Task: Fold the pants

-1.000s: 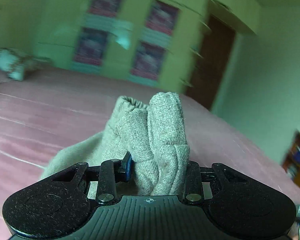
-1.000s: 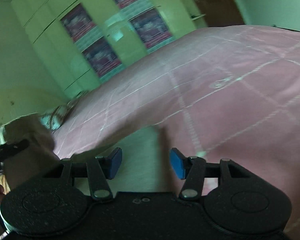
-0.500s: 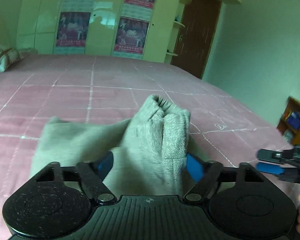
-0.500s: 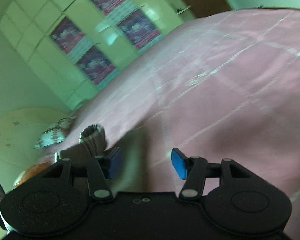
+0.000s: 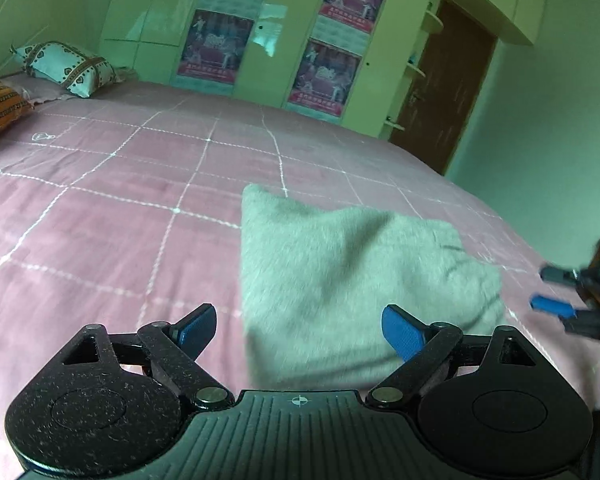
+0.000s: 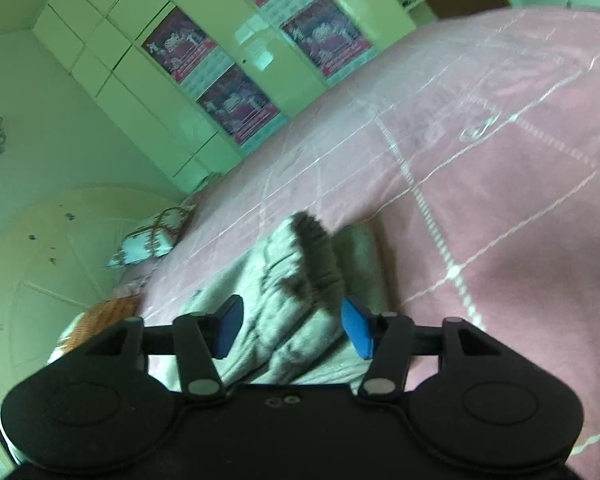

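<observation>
- Pants (image 5: 356,280): lying on the bed (image 5: 140,200), folded to a compact, roughly rectangular bundle. Free of both tools.
- Left gripper (image 5: 300,330): jaws spread wide, nothing between them. It hangs just above the near edge of the bundle. Judgement: it stands open because the fold is laid down and needs no holding.
- Right gripper (image 6: 292,330): jaws spread, held low over a rumpled end of the pants (image 6: 284,300). Cloth lies under the gap; no pinching visible. Contact with the pads cannot be confirmed.
- In the left view the right gripper (image 5: 568,300) shows at the far right edge, beside the bundle and apart from it.
- Material: soft, fuzzy knit, grey-beige. Ribbed, gathered band (image 6: 316,248) at the end in the right view, darker in shade there. Cloth slumps and creases; edges rounded, not crisp.
- Bed cover: pink, smooth, with thin white stitched grid lines.
- Pillow (image 5: 66,66): patterned, at the far head end, well apart from the pants.
- Judgement: the fold looks nearly or fully done; the rumpled end may want smoothing.
</observation>
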